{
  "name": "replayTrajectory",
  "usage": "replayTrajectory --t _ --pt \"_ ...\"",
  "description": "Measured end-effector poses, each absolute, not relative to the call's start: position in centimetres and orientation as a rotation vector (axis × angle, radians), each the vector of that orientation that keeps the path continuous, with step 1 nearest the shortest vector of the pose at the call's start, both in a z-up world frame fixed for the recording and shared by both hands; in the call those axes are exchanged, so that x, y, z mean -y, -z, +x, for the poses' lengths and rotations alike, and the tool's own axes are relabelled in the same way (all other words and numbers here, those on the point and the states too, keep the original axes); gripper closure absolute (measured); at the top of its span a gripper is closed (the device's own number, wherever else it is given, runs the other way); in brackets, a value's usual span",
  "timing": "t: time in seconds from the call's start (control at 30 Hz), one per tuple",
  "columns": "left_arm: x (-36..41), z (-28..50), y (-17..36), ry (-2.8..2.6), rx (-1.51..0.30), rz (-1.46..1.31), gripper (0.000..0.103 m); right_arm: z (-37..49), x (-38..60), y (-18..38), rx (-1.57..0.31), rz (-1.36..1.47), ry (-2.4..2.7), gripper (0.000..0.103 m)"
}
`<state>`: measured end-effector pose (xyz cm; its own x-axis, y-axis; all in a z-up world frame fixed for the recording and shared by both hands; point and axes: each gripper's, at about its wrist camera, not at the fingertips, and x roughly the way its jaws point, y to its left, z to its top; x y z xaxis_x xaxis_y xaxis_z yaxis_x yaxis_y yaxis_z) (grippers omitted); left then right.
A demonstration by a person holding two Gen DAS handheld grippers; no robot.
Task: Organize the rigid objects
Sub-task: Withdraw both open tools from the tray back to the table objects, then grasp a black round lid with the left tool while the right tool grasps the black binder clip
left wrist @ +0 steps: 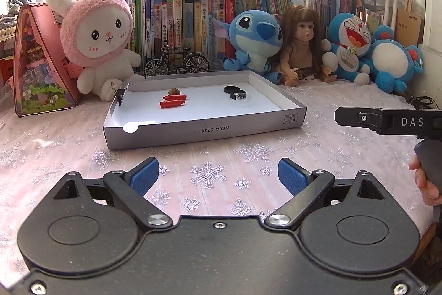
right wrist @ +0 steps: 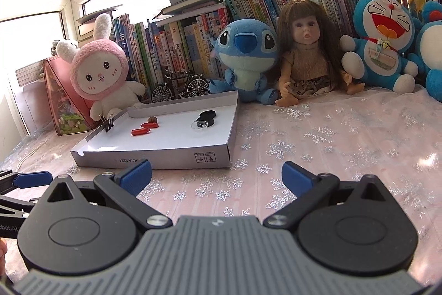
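**Both grippers open and empty, short of the tray**

Left gripper (left wrist: 218, 173): blue pads spread wide, nothing between them, only tablecloth below. Right gripper (right wrist: 216, 176): likewise spread wide and empty. In the left wrist view its black finger juts in from the right edge, level with the tray's near right corner.

Step, as judged: approach phase, no object picked yet. Next move calls for bringing one gripper over the near wall of the shallow white cardboard tray (left wrist: 204, 133) and down onto a single item without knocking its neighbours.

Contents of tray:
- two red spindle-shaped pieces (left wrist: 174, 101), lying flat, close together, left of centre
- small brown rounded object (left wrist: 174, 91) just behind them, touching or nearly so; identity unclear
- black round discs (left wrist: 233, 91) right of centre, apparently overlapping
- clear shallow dish (left wrist: 241, 96) against the discs' front

A black binder clip (left wrist: 121, 96) sits on the tray's left wall.

Surroundings: snowflake-print pink tablecloth (left wrist: 207, 173); behind the tray a model bicycle (left wrist: 176, 62), plush toys, a doll, and a row of books.
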<state>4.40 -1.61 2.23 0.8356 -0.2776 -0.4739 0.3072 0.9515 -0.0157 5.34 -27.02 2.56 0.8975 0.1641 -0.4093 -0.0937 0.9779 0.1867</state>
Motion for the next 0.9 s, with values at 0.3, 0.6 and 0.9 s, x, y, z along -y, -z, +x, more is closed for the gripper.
replayTrajectory --t 0.3,0.6,0.9 --pt "1.3 1.4 -1.1 0.342 -0.508 0.075 0.01 2.9 26.3 -1.9 -0.465 0.045 -0.115 0.0" --pt "1.3 -0.6 -0.6 0.401 -0.538 0.105 0.019 0.6 26.0 -0.8 -0.519 -0.012 -0.164 0.0" --pt "1.0 -1.0 0.0 0.417 -0.592 0.109 0.046 -0.8 25.7 -0.1 -0.549 -0.053 -0.19 0.0"
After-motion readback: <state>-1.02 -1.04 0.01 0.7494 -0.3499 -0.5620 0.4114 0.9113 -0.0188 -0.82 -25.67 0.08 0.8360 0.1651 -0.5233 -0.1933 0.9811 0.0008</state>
